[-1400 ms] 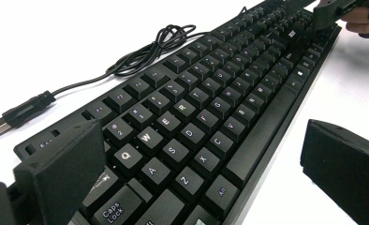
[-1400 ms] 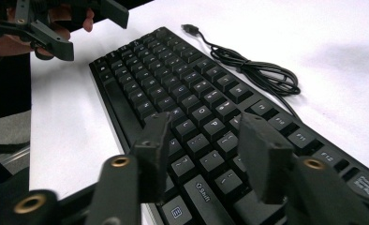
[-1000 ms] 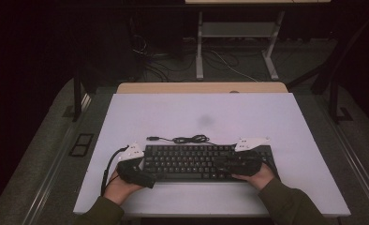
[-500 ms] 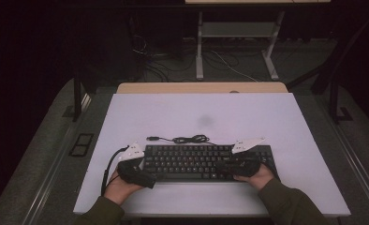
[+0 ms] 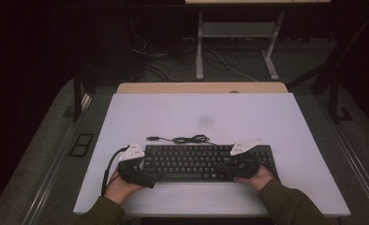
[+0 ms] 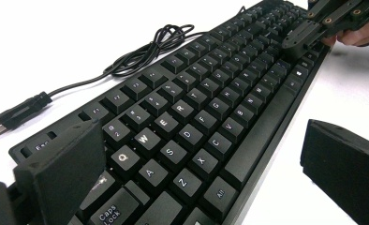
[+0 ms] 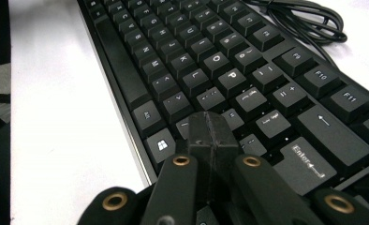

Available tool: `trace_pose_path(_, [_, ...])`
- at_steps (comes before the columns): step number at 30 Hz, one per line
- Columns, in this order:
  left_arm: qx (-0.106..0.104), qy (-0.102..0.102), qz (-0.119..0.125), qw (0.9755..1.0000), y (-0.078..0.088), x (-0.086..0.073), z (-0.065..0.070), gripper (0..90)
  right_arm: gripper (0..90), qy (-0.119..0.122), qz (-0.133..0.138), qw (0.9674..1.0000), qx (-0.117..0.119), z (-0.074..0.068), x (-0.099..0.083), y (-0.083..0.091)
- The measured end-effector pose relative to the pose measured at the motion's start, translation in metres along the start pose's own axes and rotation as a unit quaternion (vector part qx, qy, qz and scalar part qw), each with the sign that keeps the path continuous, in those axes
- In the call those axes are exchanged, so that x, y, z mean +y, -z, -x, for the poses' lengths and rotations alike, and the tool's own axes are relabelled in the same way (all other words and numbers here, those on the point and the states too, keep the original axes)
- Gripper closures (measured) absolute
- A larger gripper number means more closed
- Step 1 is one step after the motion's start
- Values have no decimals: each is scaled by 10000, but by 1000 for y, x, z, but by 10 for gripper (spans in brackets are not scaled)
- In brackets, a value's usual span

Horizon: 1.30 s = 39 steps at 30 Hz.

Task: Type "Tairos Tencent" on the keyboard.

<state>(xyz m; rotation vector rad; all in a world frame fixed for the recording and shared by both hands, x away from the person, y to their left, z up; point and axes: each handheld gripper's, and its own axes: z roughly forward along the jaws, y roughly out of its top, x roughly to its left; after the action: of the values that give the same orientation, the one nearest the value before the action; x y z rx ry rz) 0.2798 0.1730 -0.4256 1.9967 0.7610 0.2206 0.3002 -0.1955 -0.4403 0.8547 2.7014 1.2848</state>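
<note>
**Tools at both ends of a keyboard**

The left tool (image 6: 206, 154) gapes wide astride the keyboard's (image 5: 206, 161) left end, mid-table (image 5: 276, 117). The right tool (image 7: 213, 136), jaws pressed together, hovers over keys. Likely typing or lifting; next calls for steady, level hands.

dark room, white table (image 5: 276, 117), grey floor (image 5: 47, 154).
</note>
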Motion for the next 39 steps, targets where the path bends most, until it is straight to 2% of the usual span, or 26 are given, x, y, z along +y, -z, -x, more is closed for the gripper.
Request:
trace_pose_path(12, [30, -55, 2, 10000, -3, 4, 0, 0, 893, 91, -42, 9999, -25, 0, -1, 1])
trace_pose_path(23, [-56, -34, 67, 10000, -18, 15, -3, 4, 893, 131, -28, 9999, -40, -1, -2, 1])
trace_pose_path(31, [-91, -45, 94, 9999, -29, 25, -4, 74, 893, 121, -32, 9999, -50, -1, -2, 1])
trace_pose_path(33, [-66, -40, 101, 9999, -31, 27, -4, 130, 893, 113, -23, 9999, -50, -1, -2, 1])
trace_pose_path(39, [-113, -33, 76, 9999, -38, 33, -4, 164, 893, 110, -23, 9999, -46, -1, -2, 1])
